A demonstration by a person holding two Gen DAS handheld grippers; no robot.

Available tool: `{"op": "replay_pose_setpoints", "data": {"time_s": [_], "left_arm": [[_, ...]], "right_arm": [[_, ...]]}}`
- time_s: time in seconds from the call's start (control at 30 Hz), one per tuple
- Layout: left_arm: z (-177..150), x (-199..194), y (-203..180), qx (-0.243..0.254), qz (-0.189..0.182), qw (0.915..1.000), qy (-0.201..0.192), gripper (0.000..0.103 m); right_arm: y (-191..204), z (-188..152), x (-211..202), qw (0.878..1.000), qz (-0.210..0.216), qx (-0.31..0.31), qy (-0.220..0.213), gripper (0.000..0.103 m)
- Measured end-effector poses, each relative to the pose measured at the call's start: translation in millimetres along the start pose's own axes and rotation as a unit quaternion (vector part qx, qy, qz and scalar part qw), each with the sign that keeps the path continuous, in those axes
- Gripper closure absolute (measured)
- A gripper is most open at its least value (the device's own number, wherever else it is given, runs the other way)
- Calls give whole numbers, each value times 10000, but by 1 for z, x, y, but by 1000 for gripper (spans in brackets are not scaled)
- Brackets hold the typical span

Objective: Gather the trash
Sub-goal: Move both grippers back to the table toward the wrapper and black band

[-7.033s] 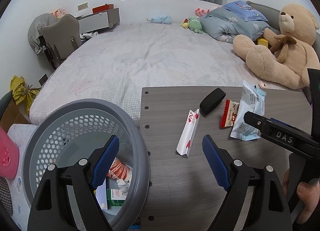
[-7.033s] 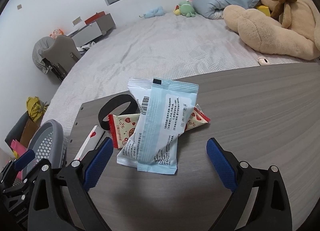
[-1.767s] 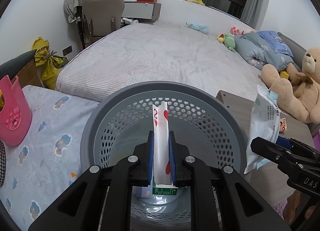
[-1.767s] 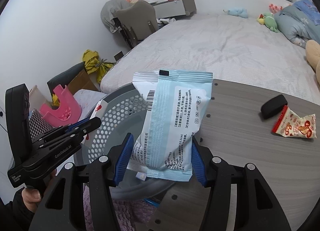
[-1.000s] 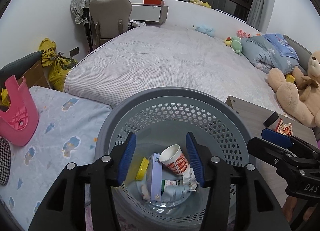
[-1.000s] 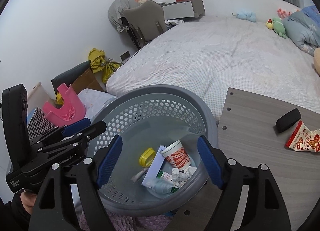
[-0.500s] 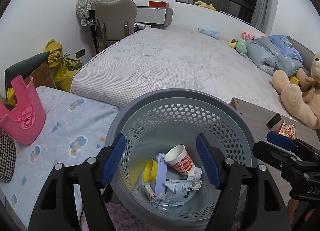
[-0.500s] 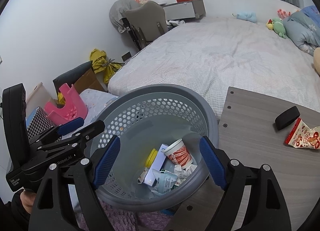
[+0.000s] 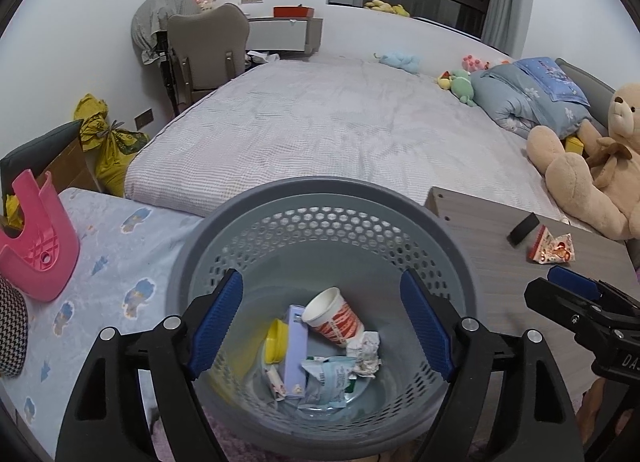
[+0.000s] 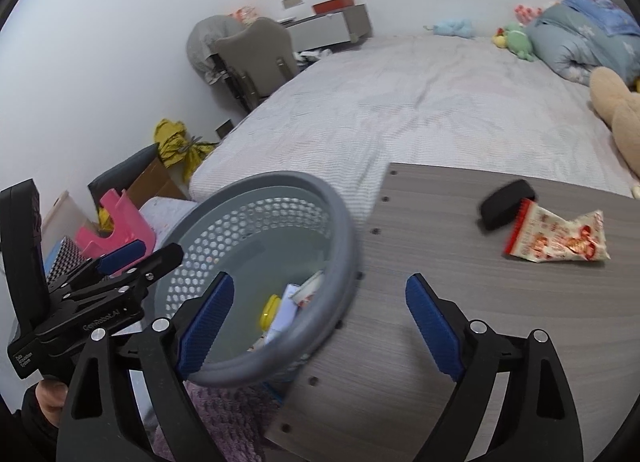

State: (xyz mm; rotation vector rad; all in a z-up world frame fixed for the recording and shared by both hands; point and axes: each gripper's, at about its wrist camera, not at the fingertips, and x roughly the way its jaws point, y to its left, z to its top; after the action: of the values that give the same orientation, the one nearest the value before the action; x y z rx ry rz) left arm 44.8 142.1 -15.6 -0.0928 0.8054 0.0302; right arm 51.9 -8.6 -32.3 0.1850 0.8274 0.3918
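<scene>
A grey perforated trash basket (image 9: 448, 246) stands beside the wooden table (image 9: 500, 258). Inside it lie a paper cup (image 9: 332, 316), a light blue packet (image 9: 326, 380), a purple box and other litter. My left gripper (image 9: 320, 326) is open and empty above the basket. My right gripper (image 10: 318, 320) is open and empty over the table's left edge and the basket's rim (image 10: 340, 221). A red and white snack wrapper (image 10: 556, 238) and a black case (image 10: 506, 201) lie on the table, far right. Both also show in the left wrist view, wrapper (image 9: 552, 248) and case (image 9: 522, 229).
A large bed (image 9: 340, 125) lies behind the basket and table, with a teddy bear (image 9: 592, 165) and pillows at its right. A pink stool (image 9: 36, 238) sits on a blue mat at the left. A chair (image 9: 208, 49) stands at the far wall.
Both grippers let go of their packets into the basket and opened wider. The right gripper has swung right, toward the table and the red wrapper. The left gripper drew back slightly.
</scene>
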Motion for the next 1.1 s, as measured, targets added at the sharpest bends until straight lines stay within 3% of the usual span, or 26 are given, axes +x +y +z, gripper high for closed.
{"op": "replay_pose_setpoints", "data": {"time_s": [0.23,0.43,0.67,1.1], "left_arm": [[4,5,-47,252,-327,9991,2,25],[10,12,-86,481,-542,9974,33,25],[19,22,-109,616,-650,9959,104,25],[28,44,-110,588,-666,9957,263,25]], "right_arm": [[-64,-9,-20,9951,-758,613,-159,17],[-104,-7,-8,9855,-1421,920,-130,17],[-123,9,15,9781,-1841,961,-109,14],[-129,20,41,9632,-2533,893,109,14]]}}
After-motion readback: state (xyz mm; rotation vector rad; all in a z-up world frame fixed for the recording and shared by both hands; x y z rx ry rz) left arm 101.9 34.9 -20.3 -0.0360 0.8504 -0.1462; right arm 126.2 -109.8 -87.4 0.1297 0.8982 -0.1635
